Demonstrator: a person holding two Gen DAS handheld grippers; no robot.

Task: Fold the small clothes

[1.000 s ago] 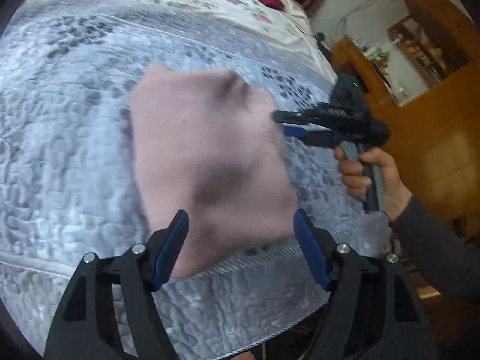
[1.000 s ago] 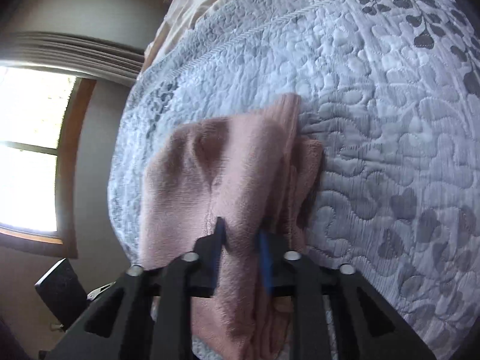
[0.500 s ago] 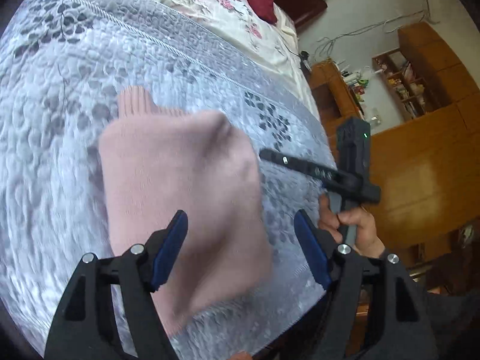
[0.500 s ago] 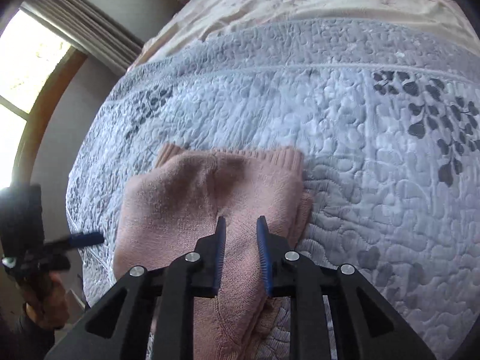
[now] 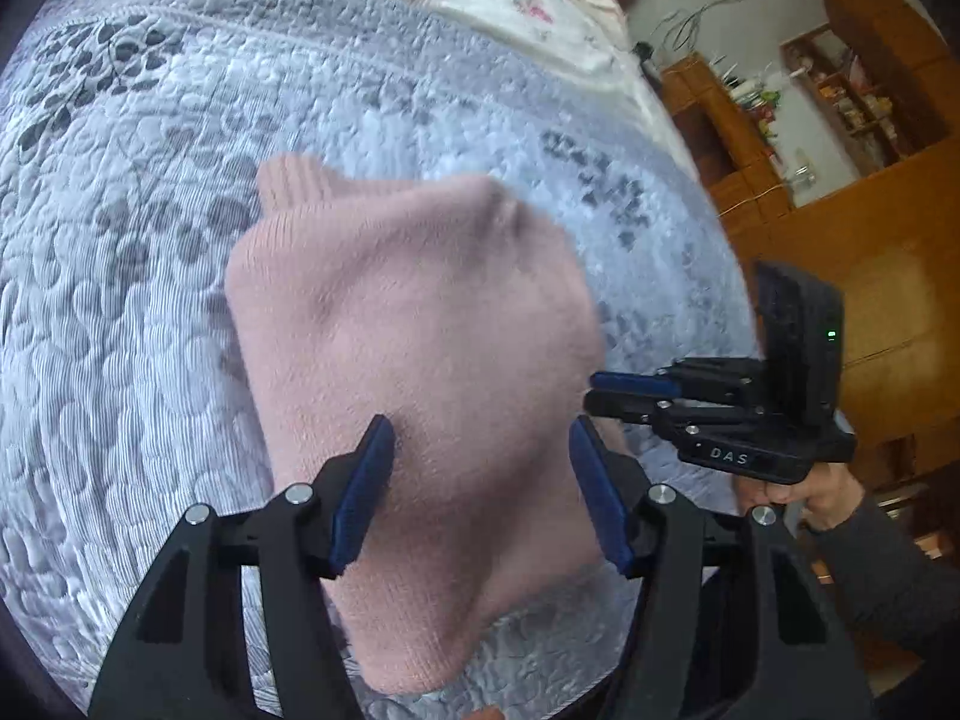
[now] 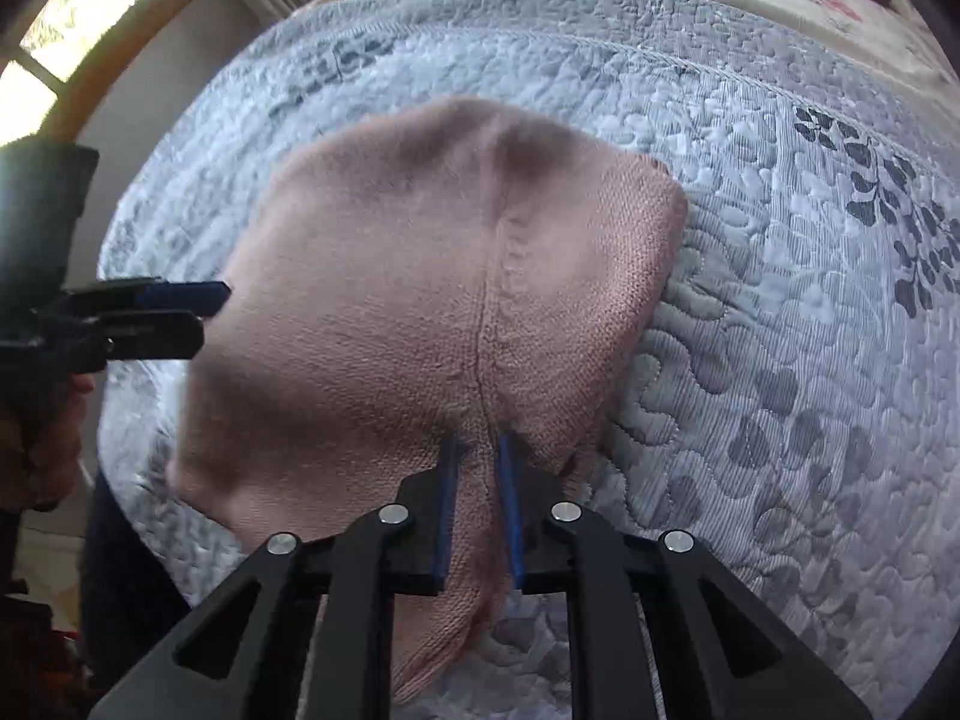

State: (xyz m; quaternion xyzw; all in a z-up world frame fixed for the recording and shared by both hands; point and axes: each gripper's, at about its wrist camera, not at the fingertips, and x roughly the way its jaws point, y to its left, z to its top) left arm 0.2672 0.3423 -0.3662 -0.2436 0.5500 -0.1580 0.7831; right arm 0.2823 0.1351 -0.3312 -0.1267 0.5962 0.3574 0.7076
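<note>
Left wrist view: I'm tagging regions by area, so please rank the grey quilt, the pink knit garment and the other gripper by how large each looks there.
1. grey quilt, fills most of the view.
2. pink knit garment, lying on it.
3. right gripper, smallest, at the garment's right edge.

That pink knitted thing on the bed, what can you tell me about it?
The pink knit garment looks like soft wool, folded into a rough block, with a ribbed cuff poking out at its far end. A raised seam runs down its top. It lies on the grey quilted bedspread near the bed's edge. The right tool pinches its near edge; the left tool is open around it, not gripping.
</note>
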